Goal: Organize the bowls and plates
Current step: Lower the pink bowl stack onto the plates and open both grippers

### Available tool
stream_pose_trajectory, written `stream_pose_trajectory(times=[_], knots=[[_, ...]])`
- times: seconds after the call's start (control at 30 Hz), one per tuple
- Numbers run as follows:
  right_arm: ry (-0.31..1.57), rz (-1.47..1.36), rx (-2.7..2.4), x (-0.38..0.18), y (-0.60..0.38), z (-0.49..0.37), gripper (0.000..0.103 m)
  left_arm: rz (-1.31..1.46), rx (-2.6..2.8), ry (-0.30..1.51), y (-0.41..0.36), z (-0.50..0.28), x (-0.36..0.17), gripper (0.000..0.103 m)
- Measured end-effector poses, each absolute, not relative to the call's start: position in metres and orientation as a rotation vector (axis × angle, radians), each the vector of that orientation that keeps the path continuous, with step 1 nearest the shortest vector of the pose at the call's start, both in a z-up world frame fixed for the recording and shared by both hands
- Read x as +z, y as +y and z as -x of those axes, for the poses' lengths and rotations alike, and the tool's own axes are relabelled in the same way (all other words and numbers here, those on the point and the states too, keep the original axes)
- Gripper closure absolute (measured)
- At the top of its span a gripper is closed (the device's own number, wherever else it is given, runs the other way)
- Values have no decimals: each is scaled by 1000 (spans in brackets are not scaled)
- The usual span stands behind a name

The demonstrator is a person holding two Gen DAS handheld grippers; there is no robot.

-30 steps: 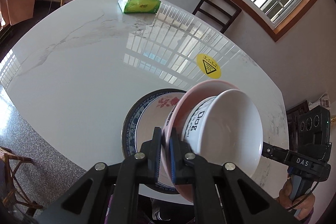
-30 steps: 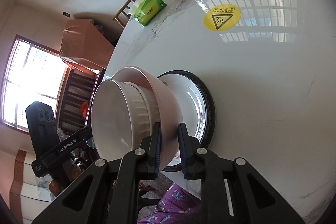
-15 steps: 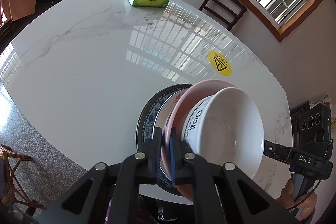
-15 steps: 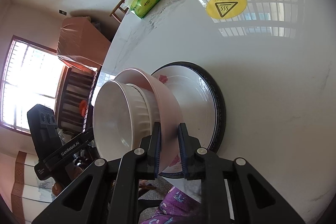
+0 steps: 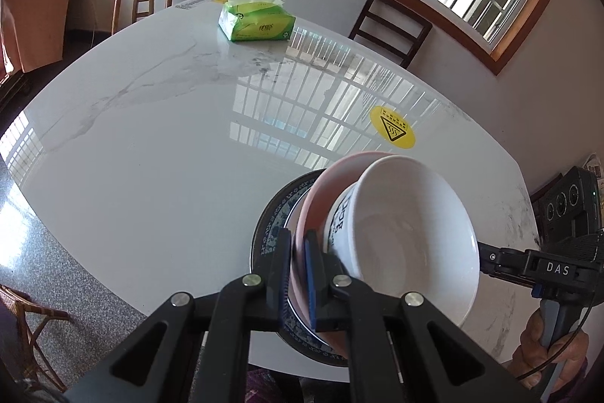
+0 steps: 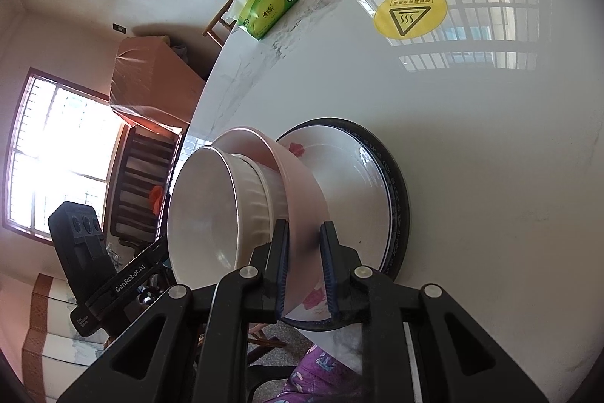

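Observation:
A pink bowl [image 5: 315,199] holds a white bowl [image 5: 411,233] with dark lettering nested inside it. Both sit over a blue-rimmed white plate [image 5: 270,227] near the table's front edge. My left gripper [image 5: 298,274] is shut on the pink bowl's rim. In the right wrist view the pink bowl [image 6: 290,176], the white bowl [image 6: 211,210] and the plate [image 6: 362,184] show too. My right gripper [image 6: 304,270] is shut on the pink bowl's opposite rim. The plate has red flower prints.
A green tissue pack [image 5: 256,23] lies at the table's far side. A yellow heat-warning sticker [image 5: 392,129] is on the white marble table [image 5: 151,138]. Wooden chairs [image 5: 390,27] stand around the table. A window is behind.
The nested bowls have come down closer to the plate, held by both grippers. In the right wrist view more of the plate shows, and the right jaws look a little wider.

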State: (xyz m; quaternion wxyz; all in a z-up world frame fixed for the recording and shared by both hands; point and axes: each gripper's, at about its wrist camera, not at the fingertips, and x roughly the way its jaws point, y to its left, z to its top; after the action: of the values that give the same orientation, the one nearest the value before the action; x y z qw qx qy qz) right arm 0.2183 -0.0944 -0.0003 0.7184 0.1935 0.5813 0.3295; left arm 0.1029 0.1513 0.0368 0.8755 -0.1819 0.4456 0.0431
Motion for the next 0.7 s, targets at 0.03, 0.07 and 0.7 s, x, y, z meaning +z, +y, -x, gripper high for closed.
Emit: stream_pose_trajectory(times=[0.03,0.07,0.7], knots=[[1273,-422,730,1,-94,-217,85,364,99,917,150,-102,37,98],[1257,-411,731,2,-93,-216,85,349,106,902,149,-101,37,98],[666,-130,581,41,-82,-144,54,110,262,533,130,-54,36,94]])
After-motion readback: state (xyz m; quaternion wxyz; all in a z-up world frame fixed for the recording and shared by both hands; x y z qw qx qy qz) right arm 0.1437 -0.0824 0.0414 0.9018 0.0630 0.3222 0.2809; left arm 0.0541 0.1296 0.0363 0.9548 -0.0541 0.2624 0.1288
